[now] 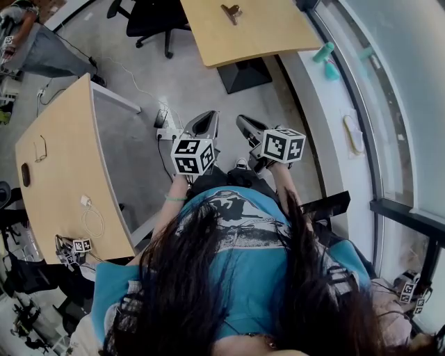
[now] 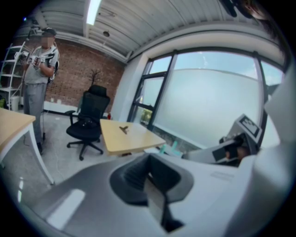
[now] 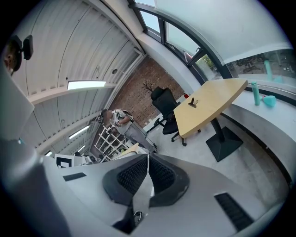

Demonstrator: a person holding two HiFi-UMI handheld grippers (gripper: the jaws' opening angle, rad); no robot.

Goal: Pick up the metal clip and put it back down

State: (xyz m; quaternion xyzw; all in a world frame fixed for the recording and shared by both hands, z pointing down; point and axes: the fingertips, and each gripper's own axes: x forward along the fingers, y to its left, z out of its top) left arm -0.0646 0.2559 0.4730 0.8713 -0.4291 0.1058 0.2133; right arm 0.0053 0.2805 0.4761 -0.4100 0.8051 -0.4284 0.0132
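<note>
The metal clip (image 1: 231, 12) lies on a light wooden table (image 1: 268, 35) well ahead of me, far from both grippers. It shows small in the left gripper view (image 2: 124, 129) and the right gripper view (image 3: 193, 102). My left gripper (image 1: 202, 120) and right gripper (image 1: 244, 123) are held side by side in the air above the grey floor, in front of my body. They point toward that table. The left gripper's (image 2: 148, 159) pads meet with nothing between them. The right gripper (image 3: 148, 159) is likewise shut and empty.
A black office chair (image 1: 149, 17) stands left of the clip's table. A second wooden desk (image 1: 55, 174) is at my left, with cables on it. A power strip (image 1: 165, 132) lies on the floor. Teal bottles (image 1: 324, 53) stand on the window ledge. A person (image 1: 31, 45) stands far left.
</note>
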